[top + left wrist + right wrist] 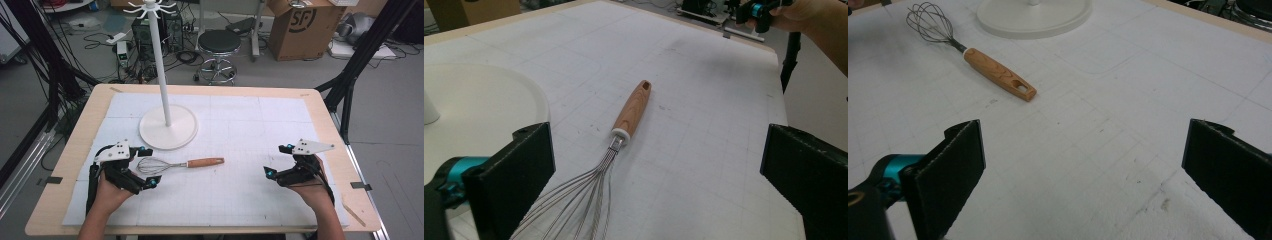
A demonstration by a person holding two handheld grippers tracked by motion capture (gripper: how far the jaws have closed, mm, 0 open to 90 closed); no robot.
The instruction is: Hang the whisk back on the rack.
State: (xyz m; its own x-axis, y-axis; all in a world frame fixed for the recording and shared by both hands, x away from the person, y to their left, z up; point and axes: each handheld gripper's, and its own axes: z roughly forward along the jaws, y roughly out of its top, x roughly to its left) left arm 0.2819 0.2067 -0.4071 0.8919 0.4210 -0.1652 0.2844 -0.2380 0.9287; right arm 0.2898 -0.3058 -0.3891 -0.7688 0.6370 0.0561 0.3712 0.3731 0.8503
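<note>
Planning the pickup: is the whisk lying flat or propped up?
Lying flat: whisk rests lengthwise on the mat, wires and wooden handle both down.

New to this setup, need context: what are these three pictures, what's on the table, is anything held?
No robot here: a person holds a hand-held gripper in each hand. The high view looks down on the table; the left gripper sits at its left, the right gripper at its right. The other two pictures come from cameras riding on each gripper, looking along its two black jaws. On the white mat lie a whisk with a wooden handle and a white stand with a tall pole. Both pairs of jaws stand open; nothing is held. The whisk's wire end lies between the left jaws.
</note>
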